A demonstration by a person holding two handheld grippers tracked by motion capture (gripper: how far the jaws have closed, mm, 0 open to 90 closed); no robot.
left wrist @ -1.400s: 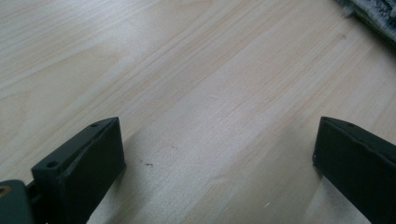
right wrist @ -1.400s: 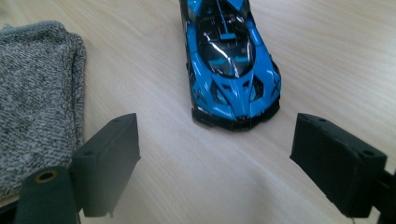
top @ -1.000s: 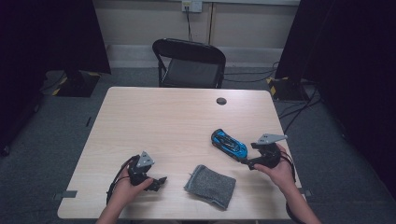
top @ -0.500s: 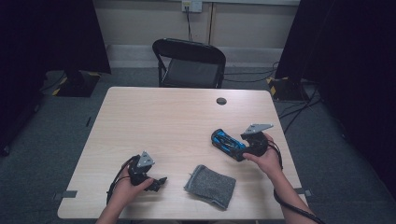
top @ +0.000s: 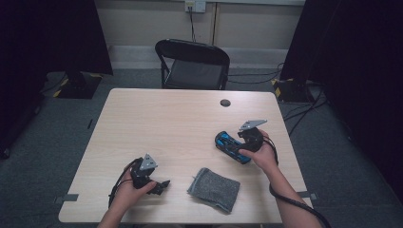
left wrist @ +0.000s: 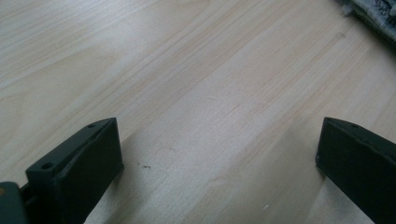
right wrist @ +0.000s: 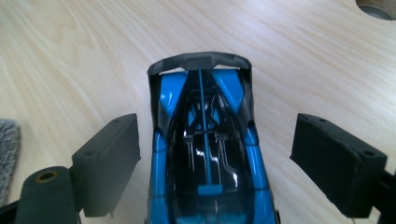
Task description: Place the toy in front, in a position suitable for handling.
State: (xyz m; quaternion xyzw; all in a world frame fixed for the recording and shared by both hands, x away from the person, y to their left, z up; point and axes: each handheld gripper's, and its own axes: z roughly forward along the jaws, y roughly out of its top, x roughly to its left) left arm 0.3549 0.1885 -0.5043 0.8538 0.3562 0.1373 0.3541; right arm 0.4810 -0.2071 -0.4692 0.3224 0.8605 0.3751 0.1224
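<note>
Lying between the right tongs (right wrist: 210, 158), the toy car (right wrist: 205, 154).

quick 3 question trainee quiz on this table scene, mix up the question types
1. True or false: the right gripper has its fingers spread open on either side of the blue toy car.
2. Multiple choice: what lies on the table between the two hands? A) a sponge B) a grey cloth C) a book
3. Fill in: the left gripper is ____ with bare table between its fingers.

Key: 1 true; 2 B; 3 open
</note>
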